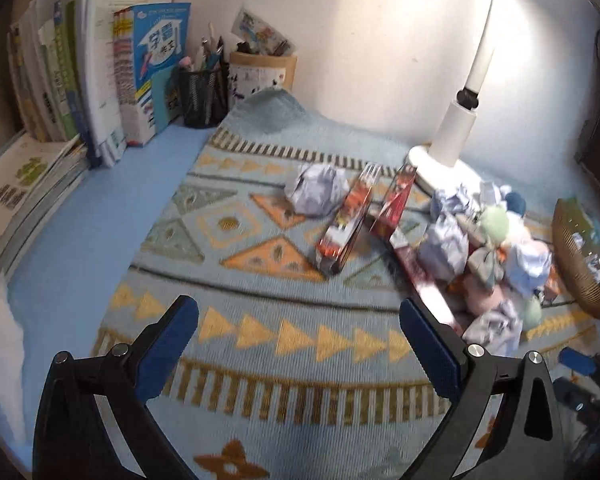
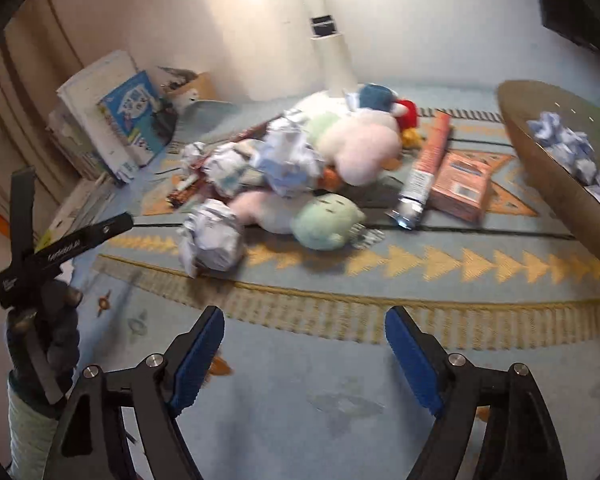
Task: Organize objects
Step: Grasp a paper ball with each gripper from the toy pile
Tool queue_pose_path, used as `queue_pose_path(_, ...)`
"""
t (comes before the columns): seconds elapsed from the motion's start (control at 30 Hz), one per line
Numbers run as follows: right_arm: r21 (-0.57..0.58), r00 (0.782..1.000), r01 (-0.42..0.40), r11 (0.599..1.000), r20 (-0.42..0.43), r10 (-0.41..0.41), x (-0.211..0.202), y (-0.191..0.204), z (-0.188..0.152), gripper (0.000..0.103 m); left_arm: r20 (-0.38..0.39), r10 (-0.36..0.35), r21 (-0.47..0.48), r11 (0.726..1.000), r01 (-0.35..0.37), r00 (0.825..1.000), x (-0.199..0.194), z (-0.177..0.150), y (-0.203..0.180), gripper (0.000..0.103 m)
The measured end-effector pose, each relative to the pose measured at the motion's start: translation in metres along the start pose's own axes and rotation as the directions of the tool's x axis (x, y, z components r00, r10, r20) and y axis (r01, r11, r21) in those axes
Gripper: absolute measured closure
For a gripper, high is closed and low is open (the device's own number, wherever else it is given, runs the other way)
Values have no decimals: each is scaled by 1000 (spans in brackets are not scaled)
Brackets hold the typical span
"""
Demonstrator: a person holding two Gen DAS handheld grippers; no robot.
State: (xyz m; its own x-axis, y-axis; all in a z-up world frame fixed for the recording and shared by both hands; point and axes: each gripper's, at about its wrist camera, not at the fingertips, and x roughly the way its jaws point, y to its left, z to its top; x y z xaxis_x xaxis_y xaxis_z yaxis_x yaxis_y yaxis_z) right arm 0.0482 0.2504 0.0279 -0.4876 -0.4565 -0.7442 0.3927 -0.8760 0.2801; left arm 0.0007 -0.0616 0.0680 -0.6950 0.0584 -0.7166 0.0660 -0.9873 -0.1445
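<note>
A heap of crumpled paper balls [image 2: 210,238], plush toys [image 2: 328,220] and red boxes [image 1: 346,220] lies on a patterned blue mat [image 1: 260,336]. In the left wrist view the heap sits right of centre, with one paper ball [image 1: 318,188] beside two red boxes. My left gripper [image 1: 299,330] is open and empty above the mat, short of the heap. My right gripper [image 2: 305,338] is open and empty, in front of the heap. A wicker basket [image 2: 540,168] at the right holds crumpled paper [image 2: 568,148].
Books [image 1: 100,80] stand at the far left with a black mesh pen cup [image 1: 202,96] and a round holder [image 1: 262,70]. A white desk lamp [image 1: 458,128] stands behind the heap. An orange box [image 2: 462,186] and a tube [image 2: 422,172] lie near the basket.
</note>
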Motion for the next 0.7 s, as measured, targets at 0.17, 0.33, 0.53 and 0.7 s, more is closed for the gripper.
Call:
queue_pose_path(0.17, -65, 999, -51, 997, -10, 51, 36, 40, 31, 21, -15, -108, -4, 994, 108, 994, 43, 41, 13, 3)
queue_pose_path(0.33, -30, 993, -108, 994, -55, 106, 75, 46, 38, 21, -62, -122, 53, 991, 125, 991, 84, 65, 3, 3)
queue_pose_path(0.53, 12, 985, -149, 989, -86, 149, 89, 43, 41, 49, -132, -180, 60, 980, 189, 975, 125, 77, -11, 41)
queue_pose_path(0.7, 22, 985, -172, 985, -24, 172, 75, 41, 41, 52, -89, -202, 29, 978, 205, 975, 117, 75, -5, 60)
